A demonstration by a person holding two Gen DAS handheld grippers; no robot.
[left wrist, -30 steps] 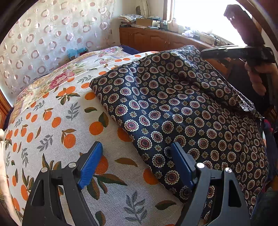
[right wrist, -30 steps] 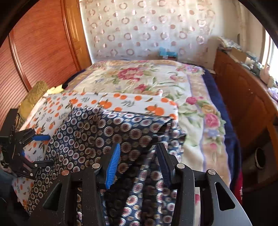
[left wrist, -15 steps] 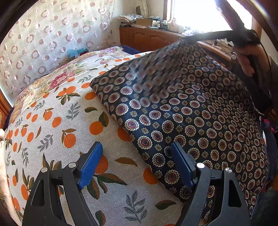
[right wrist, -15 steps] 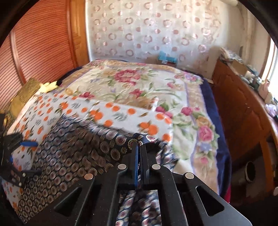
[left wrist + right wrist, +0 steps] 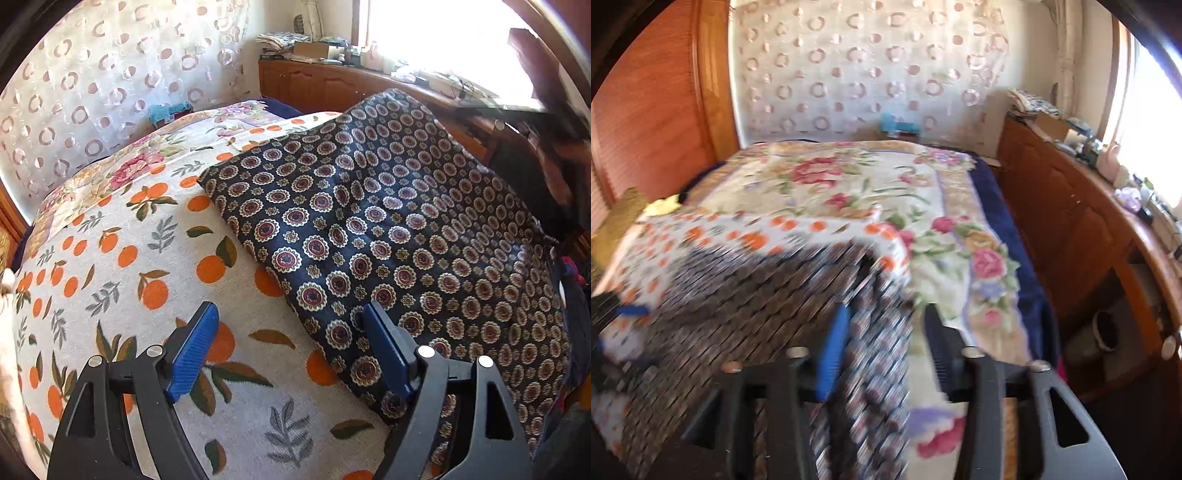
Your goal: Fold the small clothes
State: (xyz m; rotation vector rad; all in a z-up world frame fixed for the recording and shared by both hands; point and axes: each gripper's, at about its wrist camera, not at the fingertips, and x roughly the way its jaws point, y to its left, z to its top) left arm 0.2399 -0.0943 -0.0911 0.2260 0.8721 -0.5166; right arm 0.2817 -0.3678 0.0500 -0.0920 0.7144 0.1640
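While jaws have just been opening: right tool [image 5: 882, 350] released, garment [image 5: 871, 369] loose between them
Left tool [image 5: 288, 350]: wide, empty, over orange-print cloth [image 5: 122, 266]
Bed [image 5: 849, 184]: beneath

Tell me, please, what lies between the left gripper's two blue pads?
In the left wrist view, only the orange-print cloth shows between the left gripper pads; the dark patterned garment sits beside the right pad.

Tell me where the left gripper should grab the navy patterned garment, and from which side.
Probably the near corner of the garment, just ahead of the open left gripper. Come in low from the orange-print cloth side: the garment's long edge lies flat and exposed there, so one finger can slide under it.
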